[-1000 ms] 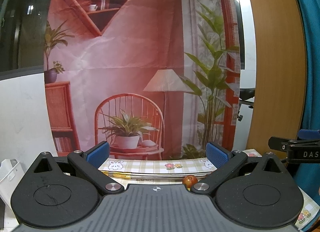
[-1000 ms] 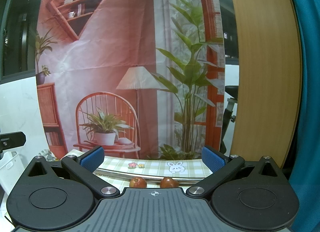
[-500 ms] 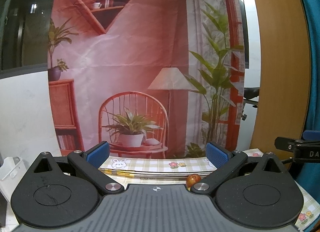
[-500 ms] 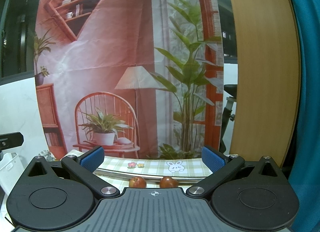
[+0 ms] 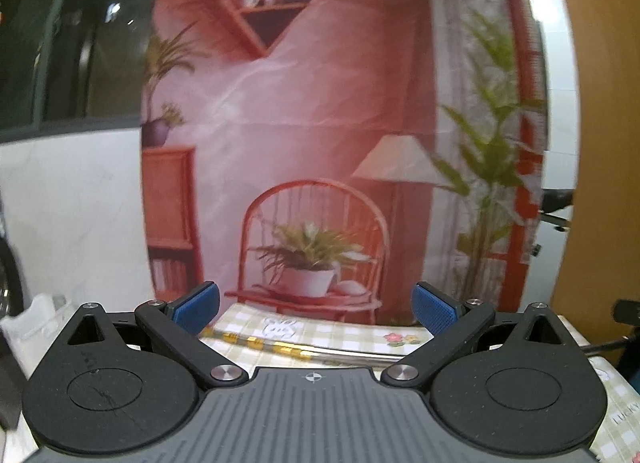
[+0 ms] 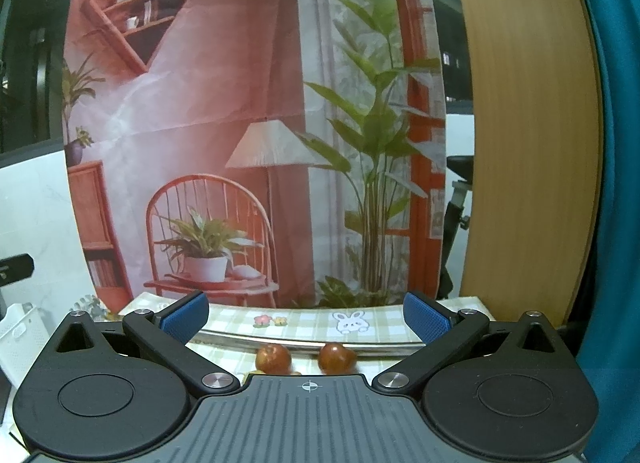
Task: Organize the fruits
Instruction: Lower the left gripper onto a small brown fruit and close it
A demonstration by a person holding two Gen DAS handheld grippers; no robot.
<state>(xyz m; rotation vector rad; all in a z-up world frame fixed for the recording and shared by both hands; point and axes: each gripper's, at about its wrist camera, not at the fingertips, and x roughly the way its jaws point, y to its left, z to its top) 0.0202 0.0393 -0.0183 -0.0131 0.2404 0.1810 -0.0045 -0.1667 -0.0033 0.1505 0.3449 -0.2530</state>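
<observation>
Two small red fruits, one (image 6: 273, 358) and the other (image 6: 335, 357), sit side by side on the checked cloth (image 6: 304, 321) over the worktop, just ahead of the right gripper (image 6: 305, 317); both are roundish, with no clear long axis. Both grippers' jaws are spread wide, gripping nothing. The left gripper (image 5: 316, 309) faces the cloth and the backdrop (image 5: 320, 123).

Even, soft indoor light, no hard shadows. The left wrist view is smeared with motion blur across the printed backdrop (image 5: 320, 143); the right wrist view is sharp. Fisheye bending curves the wooden panel (image 6: 528, 143) near the edges.
</observation>
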